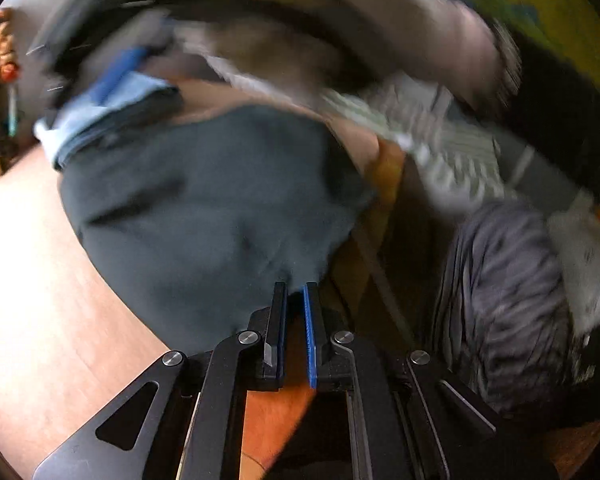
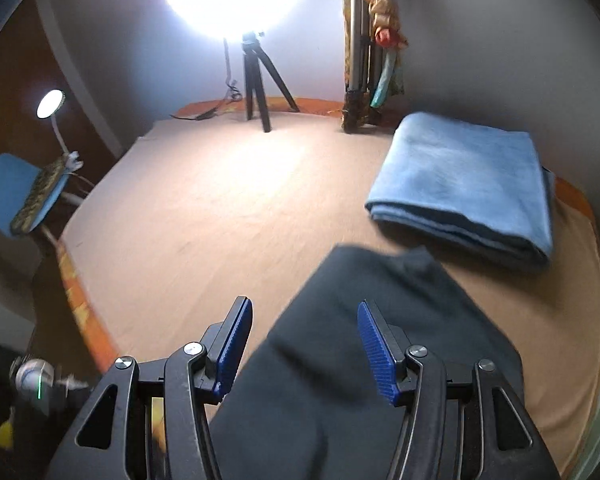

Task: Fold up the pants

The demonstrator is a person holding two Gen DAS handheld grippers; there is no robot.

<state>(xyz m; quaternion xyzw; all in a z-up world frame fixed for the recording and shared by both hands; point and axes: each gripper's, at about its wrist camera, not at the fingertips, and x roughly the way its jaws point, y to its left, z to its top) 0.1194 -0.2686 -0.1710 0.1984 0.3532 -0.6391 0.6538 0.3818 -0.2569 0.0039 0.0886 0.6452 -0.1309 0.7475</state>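
Folding the dark pants (image 2: 364, 360) on the bed (image 2: 204, 216) goes best if the left gripper (image 1: 296, 292), jaws clenched on the hem right at its tips, holds tension while the right gripper (image 2: 306, 324), jaws released astride the cloth, re-grabs squarely.
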